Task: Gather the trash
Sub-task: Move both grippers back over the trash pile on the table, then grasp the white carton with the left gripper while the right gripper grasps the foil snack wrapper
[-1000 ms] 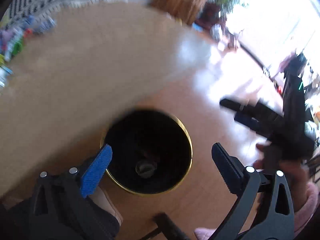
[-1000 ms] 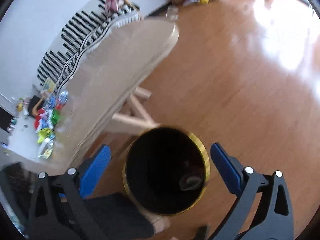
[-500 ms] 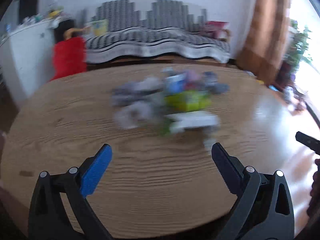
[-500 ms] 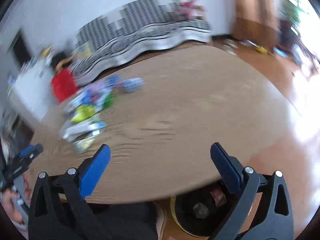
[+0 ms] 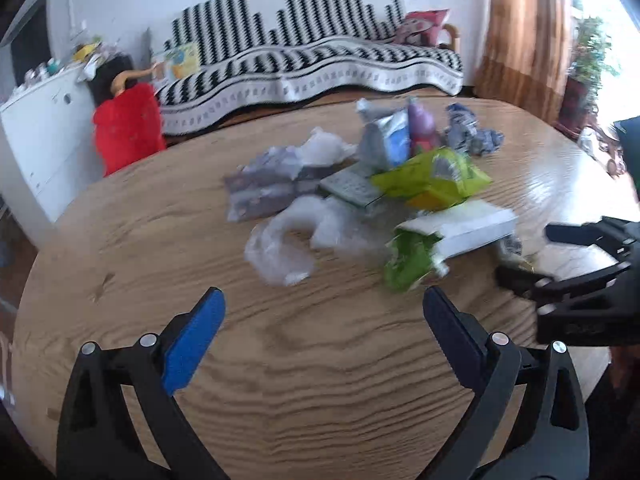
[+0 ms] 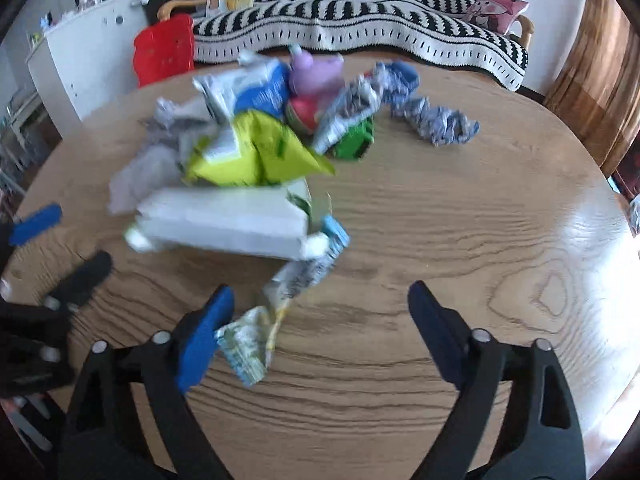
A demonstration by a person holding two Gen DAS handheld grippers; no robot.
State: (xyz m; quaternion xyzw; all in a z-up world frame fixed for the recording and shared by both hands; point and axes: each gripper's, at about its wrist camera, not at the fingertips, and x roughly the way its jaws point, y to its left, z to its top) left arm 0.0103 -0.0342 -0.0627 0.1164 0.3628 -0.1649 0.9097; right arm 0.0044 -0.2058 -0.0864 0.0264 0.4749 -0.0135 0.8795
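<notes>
Barely started imo: the whole pile of crumpled plastic wrappers and bags (image 5: 360, 188) sits mid round wooden table (image 5: 320, 380). Left gripper (image 5: 322, 316) and right gripper (image 6: 320, 312) both gape wide, empty, nothing picked.

Home living room. Sofa (image 5: 312, 60) along white wall, black-white zigzag throw over it, pink cushion (image 5: 424, 26) at one end. Brown curtain (image 5: 524, 28) beside bright window, potted plant (image 5: 592, 52) near it. White cabinet (image 5: 44, 128) with clutter on top. Red plastic chair (image 5: 128, 132) beside it. Round wooden desk (image 5: 320, 360) carries snack wrappers (image 5: 436, 178) and toy (image 6: 316, 76).
</notes>
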